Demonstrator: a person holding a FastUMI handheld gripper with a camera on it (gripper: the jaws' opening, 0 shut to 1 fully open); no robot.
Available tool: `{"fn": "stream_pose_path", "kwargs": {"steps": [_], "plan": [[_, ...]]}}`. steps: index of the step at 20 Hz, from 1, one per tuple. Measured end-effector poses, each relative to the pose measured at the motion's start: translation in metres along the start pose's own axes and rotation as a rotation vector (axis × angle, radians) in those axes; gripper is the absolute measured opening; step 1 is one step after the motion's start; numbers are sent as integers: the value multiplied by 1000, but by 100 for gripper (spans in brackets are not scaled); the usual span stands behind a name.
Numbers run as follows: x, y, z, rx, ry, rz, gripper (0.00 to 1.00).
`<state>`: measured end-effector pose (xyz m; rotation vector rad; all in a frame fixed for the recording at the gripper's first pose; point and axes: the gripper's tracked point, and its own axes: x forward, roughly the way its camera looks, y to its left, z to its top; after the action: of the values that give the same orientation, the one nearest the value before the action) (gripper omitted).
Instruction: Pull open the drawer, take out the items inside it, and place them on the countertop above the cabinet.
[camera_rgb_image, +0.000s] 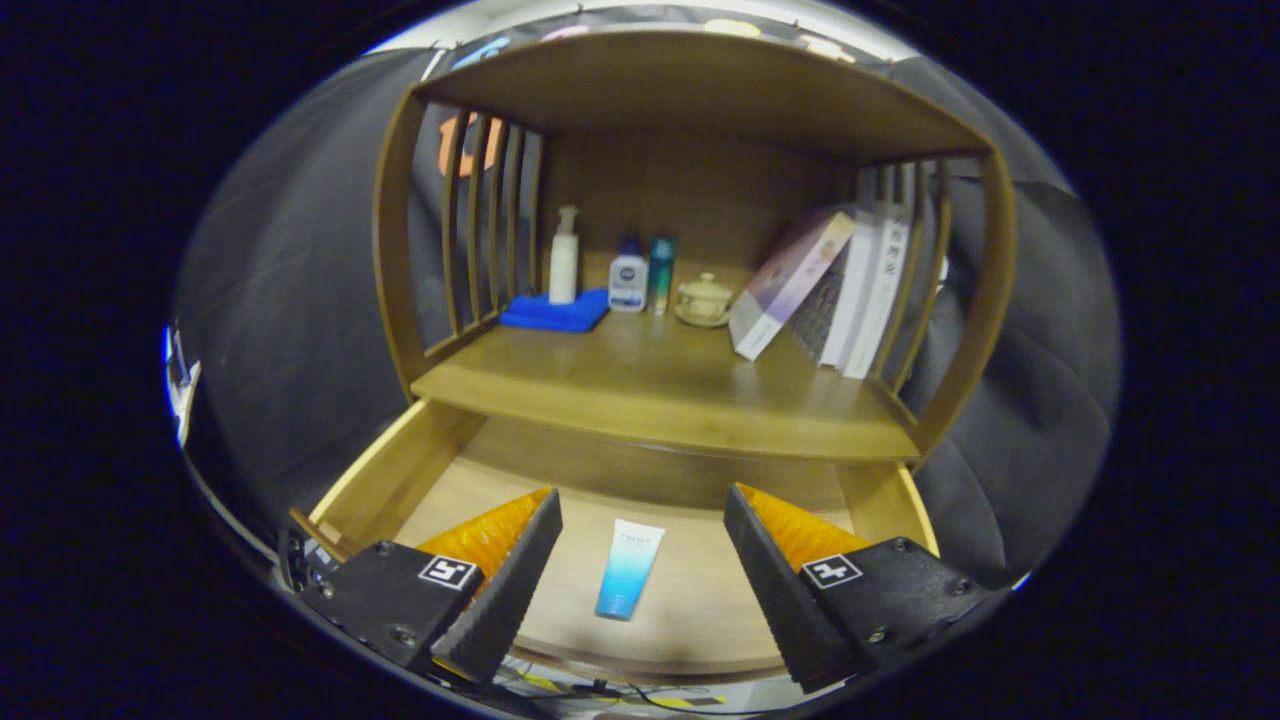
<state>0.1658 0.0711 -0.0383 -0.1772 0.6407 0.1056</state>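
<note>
Drawer (400, 480) pulled open under countertop (660, 385). Gripper (640, 512) spread wide, holding nothing, hovering above drawer. Blue-white tube (627, 568) flat on drawer floor between fingers, nearer the left, cap end toward 6 o'clock.

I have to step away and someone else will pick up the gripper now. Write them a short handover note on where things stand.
Hand-held gripper: open, holding nothing, fingers spread above the drawer.
Drawer: already pulled open below the countertop.
Blue-and-white tube: lies flat on the drawer floor, between the fingers, untouched.
Countertop already carries a pump bottle on a blue cloth, two small bottles, a lidded cup and leaning books; its front middle is bare.
Done: drawer opened.
Left: grasp the tube, lift it out, set it on the countertop.
</note>
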Motion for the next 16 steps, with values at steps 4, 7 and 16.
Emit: {"fn": "stream_pose_path", "kwargs": {"steps": [4, 7, 16], "plan": [[40, 1, -14, -12, 215, 12, 100], [58, 3, -41, 7, 404, 24, 100], [74, 8, -95, 74, 697, 36, 89]]}}
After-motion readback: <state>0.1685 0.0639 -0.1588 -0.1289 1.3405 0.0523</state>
